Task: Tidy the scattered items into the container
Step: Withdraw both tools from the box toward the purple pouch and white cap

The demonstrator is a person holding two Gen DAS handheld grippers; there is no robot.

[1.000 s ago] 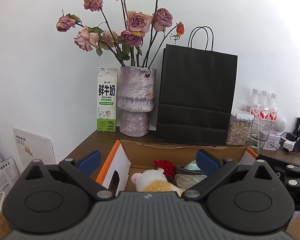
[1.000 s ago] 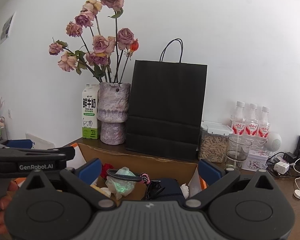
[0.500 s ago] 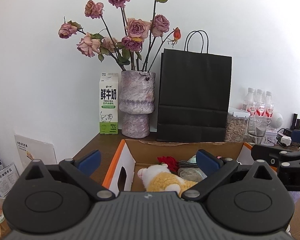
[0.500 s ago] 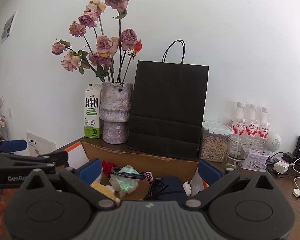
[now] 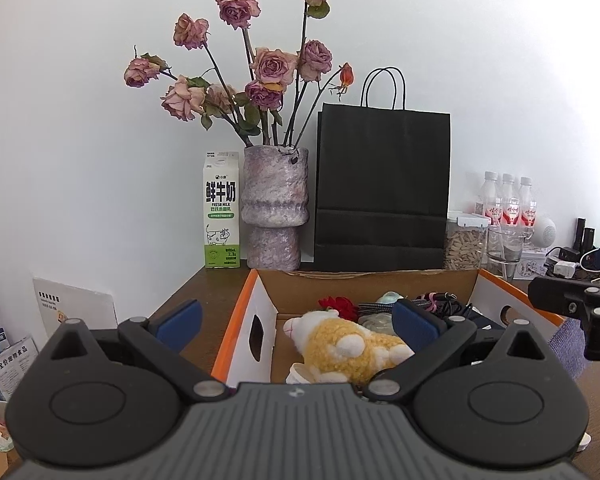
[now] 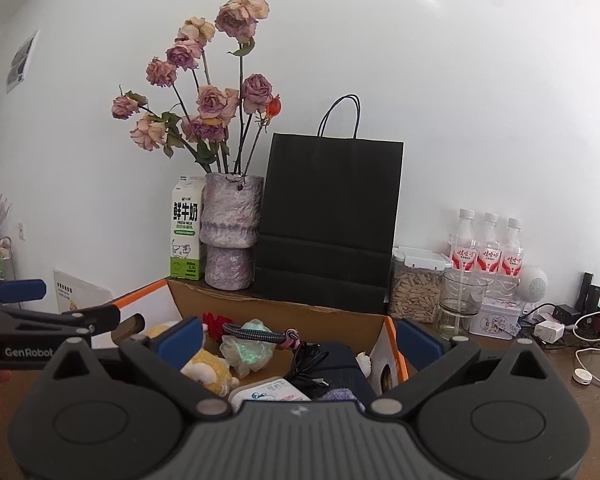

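An open cardboard box with orange edges (image 5: 364, 286) (image 6: 276, 312) stands on the brown desk. In it lie a yellow-and-white plush toy (image 5: 348, 346) (image 6: 210, 368), a red flower (image 5: 338, 305), a braided cable (image 6: 256, 330), a crumpled green bag (image 6: 246, 350), black cords and a white packet (image 6: 270, 392). My left gripper (image 5: 298, 322) is open and empty, held above the box's near left side. My right gripper (image 6: 300, 338) is open and empty above the box's near side. Each gripper shows at the edge of the other's view.
Behind the box stand a milk carton (image 5: 221, 210), a stone vase of dried roses (image 5: 275, 208) and a black paper bag (image 5: 382, 188). To the right are a seed jar (image 6: 416, 286), a glass (image 6: 462, 304), three water bottles (image 6: 488, 246), chargers and cables (image 6: 580, 328).
Both grippers have risen and drawn back from the box, so more of its inside and the desk shows. Both stay open and empty.
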